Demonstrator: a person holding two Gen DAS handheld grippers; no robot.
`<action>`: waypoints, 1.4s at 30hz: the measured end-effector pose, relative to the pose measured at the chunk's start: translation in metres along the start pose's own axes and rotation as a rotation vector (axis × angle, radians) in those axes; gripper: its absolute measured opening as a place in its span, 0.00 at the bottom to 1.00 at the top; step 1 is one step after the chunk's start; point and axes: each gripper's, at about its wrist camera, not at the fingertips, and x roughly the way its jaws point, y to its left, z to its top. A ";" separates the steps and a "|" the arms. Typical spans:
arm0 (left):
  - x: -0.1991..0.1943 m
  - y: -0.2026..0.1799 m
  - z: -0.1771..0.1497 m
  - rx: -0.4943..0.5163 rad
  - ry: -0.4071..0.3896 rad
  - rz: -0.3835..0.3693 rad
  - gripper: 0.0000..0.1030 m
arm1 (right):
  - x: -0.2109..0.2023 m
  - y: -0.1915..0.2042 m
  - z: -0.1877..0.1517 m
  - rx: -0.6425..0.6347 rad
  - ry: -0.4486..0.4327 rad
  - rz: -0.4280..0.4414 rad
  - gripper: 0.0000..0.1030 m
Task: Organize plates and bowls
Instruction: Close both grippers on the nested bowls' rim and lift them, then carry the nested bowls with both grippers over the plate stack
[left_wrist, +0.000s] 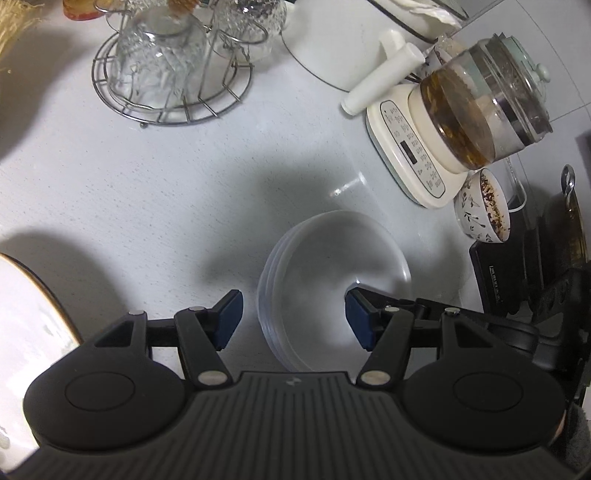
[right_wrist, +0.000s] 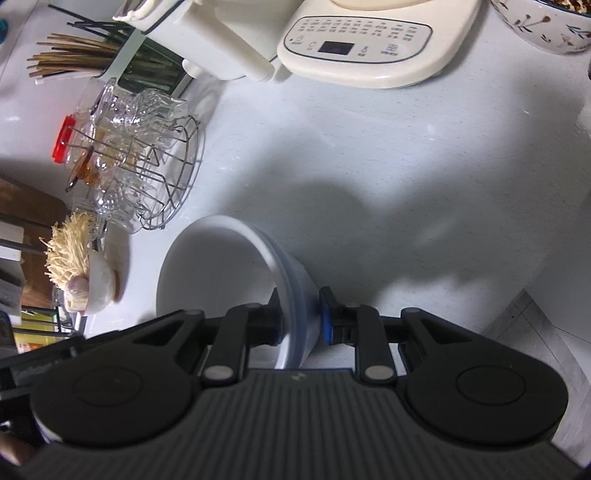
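Bowl stack: several white bowls (left_wrist: 334, 291) are nested together on the pale countertop (left_wrist: 147, 184), seen tilted in both wrist views; nesting saves space, which suits the organizing task.
Right gripper: the right gripper (right_wrist: 299, 317) is clamped on the wall of the nested stack (right_wrist: 221, 273), one finger inside the rim and one outside, so the whole stack can be handled by its edge.
Left gripper: the left gripper (left_wrist: 293, 321) is held with its jaws wide apart astride the near rim of the stack; no contact with the pads can be made out, and it is judged to be readied for steadying or for the next item.
Plate: a white plate with a dark rim (left_wrist: 33, 314) is seen at the left edge, apart from the stack.
Surroundings: a wire rack of glass cups (left_wrist: 170, 70), a glass kettle on its cream base (left_wrist: 461, 122) and a patterned bowl holding residue (left_wrist: 482, 206) are kept toward the back, leaving room for the work.
Risk: a rim pinch is judged liable to slip if the stack is tipped further.
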 end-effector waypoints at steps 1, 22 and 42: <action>0.002 -0.002 -0.001 0.002 0.001 -0.001 0.64 | -0.001 -0.001 0.000 -0.001 0.000 0.000 0.22; 0.022 -0.024 -0.015 -0.041 -0.011 0.073 0.18 | -0.019 -0.020 0.006 -0.040 0.003 0.031 0.22; -0.044 -0.031 -0.020 -0.015 -0.027 0.025 0.18 | -0.070 0.027 -0.014 -0.099 -0.068 0.009 0.22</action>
